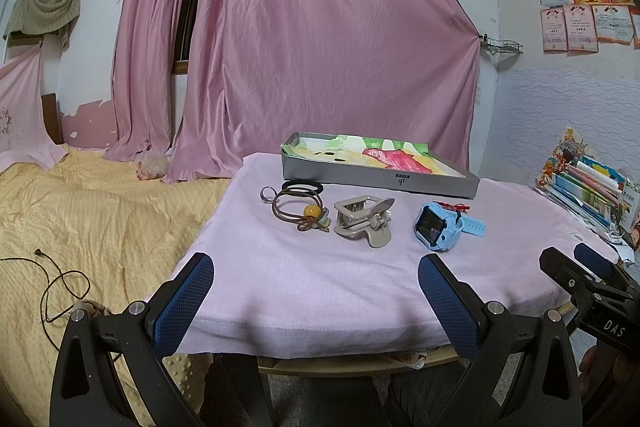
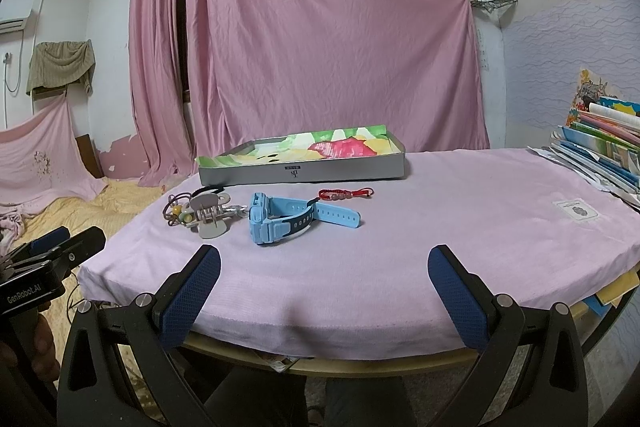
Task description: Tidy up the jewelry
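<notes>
On the pink-covered table (image 1: 320, 275) lie a blue watch (image 1: 440, 227), a beige hair claw (image 1: 362, 221), a brown hair tie with a yellow bead (image 1: 300, 209), a black hair tie (image 1: 302, 185) and a clear ring (image 1: 267, 193). A red bracelet (image 2: 346, 193) lies behind the watch (image 2: 280, 219). A grey box lid (image 1: 380, 175) lined with colourful paper sits at the back; it also shows in the right wrist view (image 2: 304, 173). My left gripper (image 1: 316, 279) is open and empty near the front edge. My right gripper (image 2: 324, 275) is open and empty too.
A stack of books and papers (image 1: 588, 187) stands at the table's right side. A yellow bed cover (image 1: 92, 211) with a cable (image 1: 60, 283) lies to the left. Pink curtains (image 1: 320, 39) hang behind the table.
</notes>
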Motion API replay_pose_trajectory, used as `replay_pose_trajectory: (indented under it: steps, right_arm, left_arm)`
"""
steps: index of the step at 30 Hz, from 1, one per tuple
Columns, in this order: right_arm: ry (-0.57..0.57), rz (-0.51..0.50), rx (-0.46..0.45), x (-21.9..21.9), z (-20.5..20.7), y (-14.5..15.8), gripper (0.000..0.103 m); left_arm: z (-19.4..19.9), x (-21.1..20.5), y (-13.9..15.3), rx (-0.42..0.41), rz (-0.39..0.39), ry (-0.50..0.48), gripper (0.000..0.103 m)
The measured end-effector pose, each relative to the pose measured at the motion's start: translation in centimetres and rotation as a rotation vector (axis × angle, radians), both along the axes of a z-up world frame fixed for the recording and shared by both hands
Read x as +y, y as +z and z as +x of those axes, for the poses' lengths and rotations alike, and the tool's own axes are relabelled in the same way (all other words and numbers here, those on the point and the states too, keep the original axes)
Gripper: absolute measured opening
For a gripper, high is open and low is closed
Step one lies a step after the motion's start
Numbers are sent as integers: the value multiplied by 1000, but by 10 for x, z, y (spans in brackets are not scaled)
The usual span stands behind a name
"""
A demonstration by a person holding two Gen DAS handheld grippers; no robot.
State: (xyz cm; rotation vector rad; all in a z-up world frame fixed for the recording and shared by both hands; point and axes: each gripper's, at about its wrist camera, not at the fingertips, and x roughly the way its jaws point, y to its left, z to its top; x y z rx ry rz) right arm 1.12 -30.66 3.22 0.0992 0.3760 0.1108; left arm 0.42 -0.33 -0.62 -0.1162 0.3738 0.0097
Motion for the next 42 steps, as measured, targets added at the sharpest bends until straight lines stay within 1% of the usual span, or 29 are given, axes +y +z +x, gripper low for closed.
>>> replay_pose_trajectory:
  steps: [6,11,14,16,20,24,25,27,28,29,31,32,33,35,36,38,42]
  right_arm:
    - [-10,0,-11,-1,-2,-2,102]
    - [-5,-1,-17,-1,2,-2,102]
    - [8,-10,-21,-1,10,3,102]
    - [25,-17,-26,0,17,8,102]
    - [63,-18,-23,5,35,17,102]
    - [96,-3,3,11,58,21,102]
    - [102,4,12,12,63,20,102]
    - [112,16,34,16,74,19,102]
    - [117,18,43,18,79,18,102]
    - [127,21,58,21,84,16,100]
    - [144,26,88,27,93,12,92]
    - [157,28,107,30,98,10,85]
    - [166,26,122,33,101,8,81]
    - [186,22,161,37,106,1,76]
    - [197,27,181,39,108,-2,74]
    - [214,28,211,43,112,-6,73]
    - [226,18,240,48,120,-9,72]
  left_arm:
    - [6,4,-2,8,-19,-15,103]
    - [17,10,3,19,-39,-21,103]
    - [27,16,6,25,-61,-28,103]
    - [35,18,8,33,-70,-52,103]
    - [56,19,13,44,-54,-89,103]
    - [78,18,14,63,-50,-125,103]
    - [83,18,15,69,-50,-133,102]
    - [95,17,14,88,-47,-160,95]
    - [101,17,14,100,-46,-174,89]
    - [106,17,14,110,-46,-187,86]
    - [116,17,14,131,-47,-222,81]
    - [123,17,13,151,-54,-255,77]
    - [128,18,13,164,-58,-278,75]
    - [136,17,12,185,-53,-317,73]
    - [138,16,12,191,-49,-334,73]
    - [144,13,12,206,-35,-370,71]
    - [152,4,8,241,-19,-422,69]
